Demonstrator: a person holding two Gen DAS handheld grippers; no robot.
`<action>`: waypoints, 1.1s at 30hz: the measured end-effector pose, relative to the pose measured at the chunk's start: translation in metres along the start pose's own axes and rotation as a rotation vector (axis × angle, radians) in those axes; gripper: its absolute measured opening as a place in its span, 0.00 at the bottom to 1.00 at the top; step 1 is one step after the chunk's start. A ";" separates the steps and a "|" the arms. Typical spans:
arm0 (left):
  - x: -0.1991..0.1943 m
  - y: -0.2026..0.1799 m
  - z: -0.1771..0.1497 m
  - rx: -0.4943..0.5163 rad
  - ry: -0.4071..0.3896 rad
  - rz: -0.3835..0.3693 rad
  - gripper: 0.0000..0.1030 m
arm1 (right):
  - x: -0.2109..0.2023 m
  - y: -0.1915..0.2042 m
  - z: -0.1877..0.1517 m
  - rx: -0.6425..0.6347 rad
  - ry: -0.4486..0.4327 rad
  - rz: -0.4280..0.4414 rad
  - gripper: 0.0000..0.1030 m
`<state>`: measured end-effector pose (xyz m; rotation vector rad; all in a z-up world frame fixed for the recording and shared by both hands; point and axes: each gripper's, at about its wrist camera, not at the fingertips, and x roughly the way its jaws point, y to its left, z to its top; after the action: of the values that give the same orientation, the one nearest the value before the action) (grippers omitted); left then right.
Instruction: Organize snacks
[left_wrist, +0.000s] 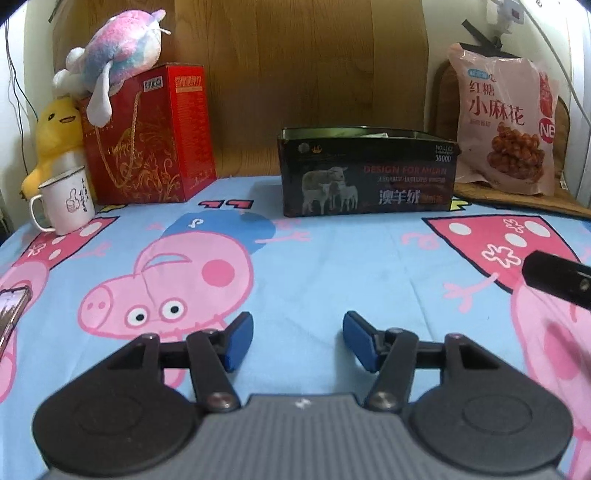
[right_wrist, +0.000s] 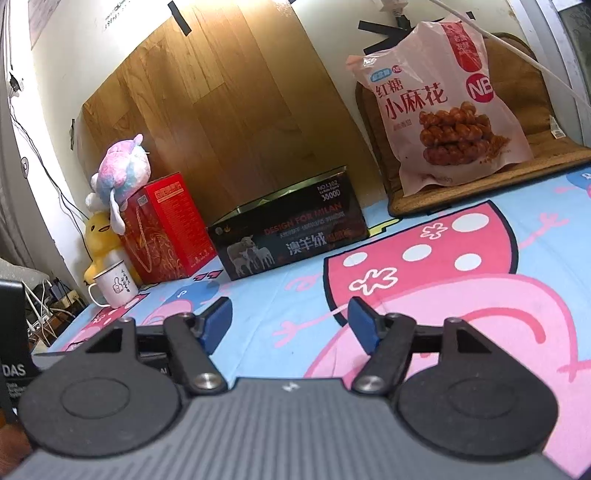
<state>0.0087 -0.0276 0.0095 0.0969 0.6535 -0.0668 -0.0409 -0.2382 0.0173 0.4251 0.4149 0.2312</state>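
Note:
A pink snack bag (left_wrist: 506, 118) printed with fried dough twists leans upright at the back right on a brown mat (left_wrist: 524, 199); in the right wrist view the same snack bag (right_wrist: 443, 107) stands at the upper right. An open black box (left_wrist: 367, 173) with sheep on its side sits at the back centre, and that black box (right_wrist: 291, 232) lies left of the bag from the right side. My left gripper (left_wrist: 298, 341) hovers open over the cartoon-pig sheet, nothing between its blue pads. My right gripper (right_wrist: 290, 325) is open too, well short of both.
A red gift box (left_wrist: 147, 136) carries a pastel plush (left_wrist: 110, 55), with a yellow duck plush (left_wrist: 55, 140) and a white mug (left_wrist: 66, 201) beside it. A phone (left_wrist: 11, 314) lies at the left edge. A black bar (left_wrist: 557, 280) enters from the right. The blue sheet (left_wrist: 332, 266) covers the surface.

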 end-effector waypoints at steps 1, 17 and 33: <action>0.000 -0.001 0.000 0.003 -0.005 0.004 0.56 | 0.000 0.000 0.000 0.000 0.000 -0.002 0.72; 0.002 -0.004 0.000 0.033 0.002 0.055 0.99 | 0.001 -0.001 0.000 0.001 0.008 0.000 0.78; 0.003 -0.001 -0.002 0.018 0.013 0.055 1.00 | 0.000 -0.003 0.001 0.005 -0.002 0.005 0.79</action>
<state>0.0097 -0.0284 0.0062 0.1333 0.6631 -0.0188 -0.0398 -0.2412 0.0166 0.4317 0.4122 0.2347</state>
